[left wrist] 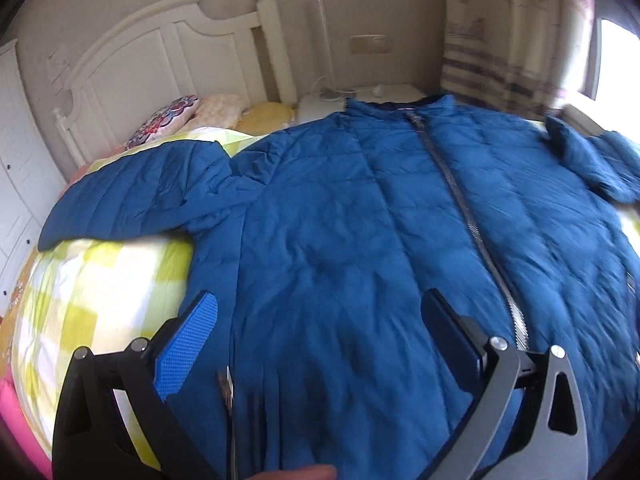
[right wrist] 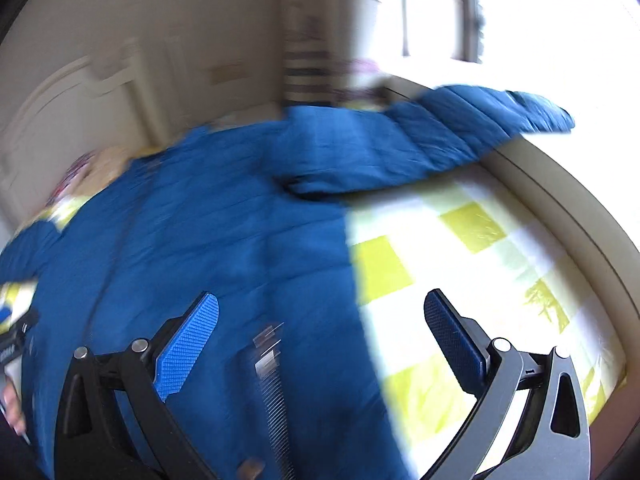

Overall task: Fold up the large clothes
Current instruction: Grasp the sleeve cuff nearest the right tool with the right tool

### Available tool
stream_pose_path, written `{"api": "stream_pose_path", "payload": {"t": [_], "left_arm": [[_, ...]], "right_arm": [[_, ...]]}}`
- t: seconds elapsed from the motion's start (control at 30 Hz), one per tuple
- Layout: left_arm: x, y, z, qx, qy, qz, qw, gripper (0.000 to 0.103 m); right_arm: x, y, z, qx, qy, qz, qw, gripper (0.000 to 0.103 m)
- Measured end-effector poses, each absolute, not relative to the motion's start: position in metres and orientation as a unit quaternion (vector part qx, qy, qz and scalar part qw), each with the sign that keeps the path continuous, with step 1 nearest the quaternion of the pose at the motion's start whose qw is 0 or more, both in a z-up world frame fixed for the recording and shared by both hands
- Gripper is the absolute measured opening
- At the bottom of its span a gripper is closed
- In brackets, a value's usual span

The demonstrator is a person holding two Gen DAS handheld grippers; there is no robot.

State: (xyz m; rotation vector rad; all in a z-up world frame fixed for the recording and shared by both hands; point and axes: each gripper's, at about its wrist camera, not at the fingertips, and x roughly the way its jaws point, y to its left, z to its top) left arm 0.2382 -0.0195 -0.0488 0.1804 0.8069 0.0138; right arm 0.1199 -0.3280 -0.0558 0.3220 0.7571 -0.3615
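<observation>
One blue puffer jacket (left wrist: 360, 208) is laid flat, front up, on bed w/ yellow-green check sheet (left wrist: 100, 280); zip (left wrist: 460, 200) is closed, collar is pointed toward nightstand (left wrist: 360, 98). Sleeves are spread to both sides; in right wrist view one sleeve (right wrist: 460, 132) is draped over bed's far edge. Left claw (left wrist: 320, 344): fingers wide apart, nothing held, positioned over jacket hem area. Right claw (right wrist: 320, 344): fingers wide apart, nothing held, positioned over jacket's side edge & bare sheet. Right view is heavily blurred. White headboard (left wrist: 160, 52), pillows (left wrist: 192, 114), curtain (left wrist: 500, 40) are noted beyond.
</observation>
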Motion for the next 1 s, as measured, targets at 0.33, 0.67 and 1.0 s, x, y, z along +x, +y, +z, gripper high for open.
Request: {"api": "stream_pose_path", "payload": {"t": [0.33,0.67,1.0], "left_arm": [[0.314,0.009,-0.101,0.017,0.452,-0.006,0.892,0.101],[0.316,0.005,-0.103,0.016,0.455,-0.005,0.89,0.101],[0.313,0.008,-0.102,0.016,0.452,-0.006,0.892,0.101]], "right_arm": [[0.224,-0.477,-0.057,0.232,0.332,-0.288,0.868,0.099],[0.242,-0.449,-0.013,0.186,0.23,-0.283,0.912,0.03],[0.29,-0.24,-0.018,0.004,0.314,-0.041,0.949,0.03]]}}
